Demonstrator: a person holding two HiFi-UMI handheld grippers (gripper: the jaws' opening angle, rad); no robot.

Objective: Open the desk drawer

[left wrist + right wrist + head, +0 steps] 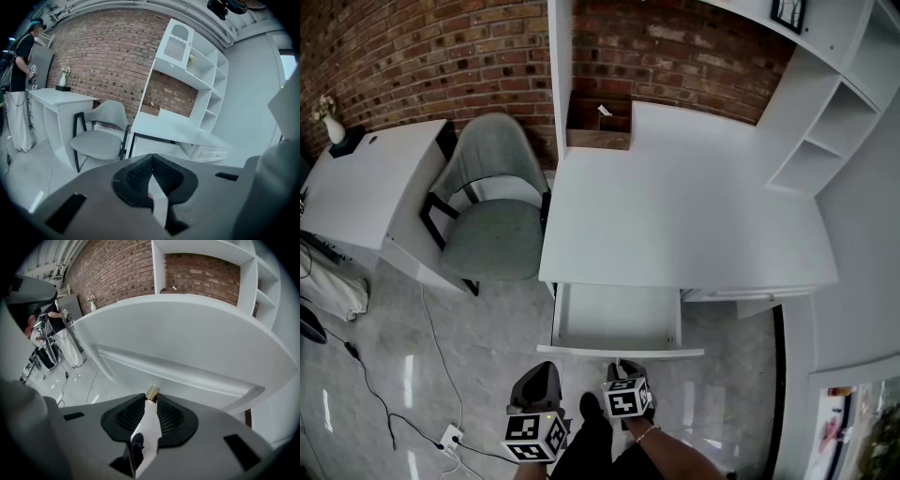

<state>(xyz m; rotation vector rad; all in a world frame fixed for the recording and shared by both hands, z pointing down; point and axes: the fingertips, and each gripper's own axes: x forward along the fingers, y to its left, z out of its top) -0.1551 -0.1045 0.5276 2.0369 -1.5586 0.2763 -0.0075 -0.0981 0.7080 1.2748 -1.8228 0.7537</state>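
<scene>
Right gripper view shows the right gripper [151, 397] clamped on the small brass knob [152, 391] of the open drawer [617, 321], at lower centre of the head view. The left gripper [152, 160] has its jaws closed together, holding nothing.

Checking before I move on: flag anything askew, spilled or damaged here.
Nothing stands out. The drawer hangs open from the desk, with the right tool gripping its knob; nothing is spilled or broken. Only a cable trails loose across the floor.
</scene>
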